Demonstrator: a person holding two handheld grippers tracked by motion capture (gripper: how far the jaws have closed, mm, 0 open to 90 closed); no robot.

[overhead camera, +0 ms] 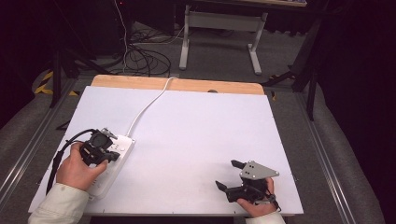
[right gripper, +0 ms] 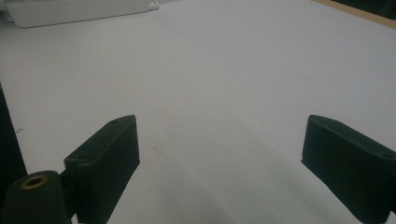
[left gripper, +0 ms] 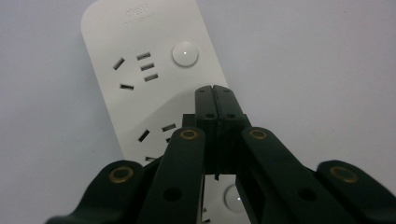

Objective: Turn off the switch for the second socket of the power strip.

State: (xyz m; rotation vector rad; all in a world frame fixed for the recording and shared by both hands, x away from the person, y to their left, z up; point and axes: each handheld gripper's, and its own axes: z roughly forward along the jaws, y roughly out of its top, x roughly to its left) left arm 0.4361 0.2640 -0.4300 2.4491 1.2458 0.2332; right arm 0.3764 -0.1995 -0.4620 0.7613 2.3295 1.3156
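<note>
**Closed left claw above the power strip switch**

We begin with our left gripper [left gripper: 215,91]: its two jaws are pressed fully together and hold nothing. Their tips hang over the white power strip [left gripper: 140,88], just below and beside the round switch button [left gripper: 185,53]; whether they touch the surface we cannot tell. In the high view this power strip [overhead camera: 119,151] lies near the left edge of the white table [overhead camera: 201,135], and its white cable [overhead camera: 147,106] runs to the far side. Our right gripper [overhead camera: 226,173] rests well apart, near the front right, with jaws spread wide and empty. We judge that the work is at its early part: the tips are lined up close to the button, but pressing it seems not yet done.
</note>
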